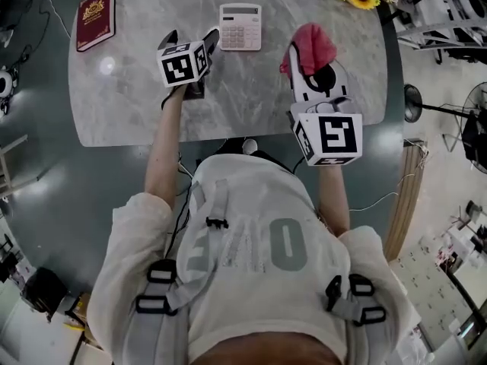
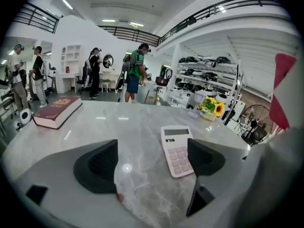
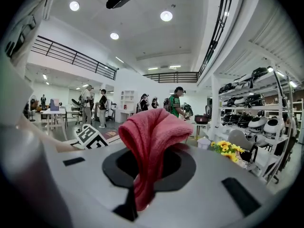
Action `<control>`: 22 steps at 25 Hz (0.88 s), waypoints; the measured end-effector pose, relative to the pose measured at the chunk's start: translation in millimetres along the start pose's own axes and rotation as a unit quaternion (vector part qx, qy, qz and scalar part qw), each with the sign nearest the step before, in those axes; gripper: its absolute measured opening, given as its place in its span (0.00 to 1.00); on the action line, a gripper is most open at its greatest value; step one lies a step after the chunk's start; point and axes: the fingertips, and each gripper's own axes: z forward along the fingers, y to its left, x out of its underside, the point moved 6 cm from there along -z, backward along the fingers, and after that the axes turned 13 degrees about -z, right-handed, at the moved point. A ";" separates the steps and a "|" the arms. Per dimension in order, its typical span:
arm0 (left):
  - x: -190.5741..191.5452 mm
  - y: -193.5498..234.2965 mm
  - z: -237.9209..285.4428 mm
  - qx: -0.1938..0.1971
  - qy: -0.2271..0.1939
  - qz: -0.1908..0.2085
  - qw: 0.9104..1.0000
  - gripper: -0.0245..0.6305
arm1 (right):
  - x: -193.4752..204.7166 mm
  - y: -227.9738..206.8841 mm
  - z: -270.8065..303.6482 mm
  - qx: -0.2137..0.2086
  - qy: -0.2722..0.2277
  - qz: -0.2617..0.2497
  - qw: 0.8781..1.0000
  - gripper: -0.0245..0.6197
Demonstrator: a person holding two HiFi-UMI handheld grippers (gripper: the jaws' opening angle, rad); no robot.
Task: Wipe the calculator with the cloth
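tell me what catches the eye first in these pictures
The red cloth stands out most, bunched in the shut right tongs over the right side of the marble table. Next comes the pale calculator lying farther back, just ahead of the open left tongs, with a dark red book far left.

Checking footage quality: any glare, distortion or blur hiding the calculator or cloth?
Head view: glare spot on the table, calculator sharp. Left gripper view: fisheye bending, small glare there too. Right gripper view: cloth sharp, edges bent.
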 end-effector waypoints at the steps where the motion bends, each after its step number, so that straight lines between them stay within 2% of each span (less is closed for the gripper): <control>1: 4.9 2.0 8.1 -0.002 0.015 0.003 1.000 0.71 | 3.7 0.0 3.5 -0.002 0.005 0.001 1.000 0.12; 7: 27.5 12.9 41.8 -0.012 0.085 0.034 0.996 0.71 | 23.6 0.0 19.2 -0.006 0.030 0.009 0.999 0.12; 13: 41.6 19.4 55.4 -0.034 0.119 0.067 0.990 0.71 | 32.9 1.4 28.4 -0.013 0.042 0.012 0.999 0.12; 22: 50.1 28.9 59.2 -0.039 0.137 0.037 0.989 0.71 | 41.1 7.8 36.6 -0.023 0.055 0.007 0.998 0.12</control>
